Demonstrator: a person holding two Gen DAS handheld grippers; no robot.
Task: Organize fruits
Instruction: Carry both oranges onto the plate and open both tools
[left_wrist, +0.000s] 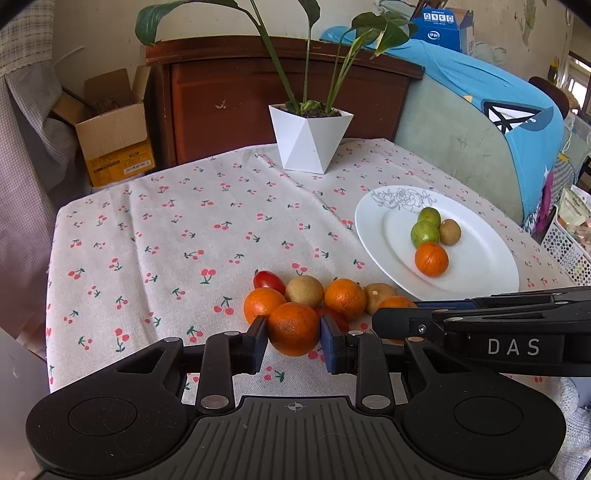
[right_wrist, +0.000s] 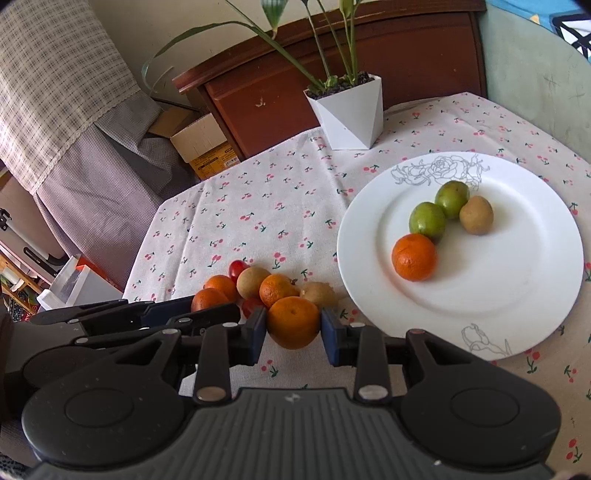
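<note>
Left wrist view: left gripper (left_wrist: 294, 338) jaws squeeze an orange (left_wrist: 293, 328) at the fruit pile just left of the white plate (left_wrist: 480, 266). Right gripper (right_wrist: 293, 332) jaws squeeze another orange (right_wrist: 293, 322), nearer the plate w/ 4 fruits.

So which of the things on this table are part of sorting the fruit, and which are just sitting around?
Part of the job:
- orange in the left claw
- orange in the right claw
- loose fruit pile on the cloth
- white plate holding four fruits

Just sitting around:
- potted plant
- cardboard box
- wooden cabinet
</note>
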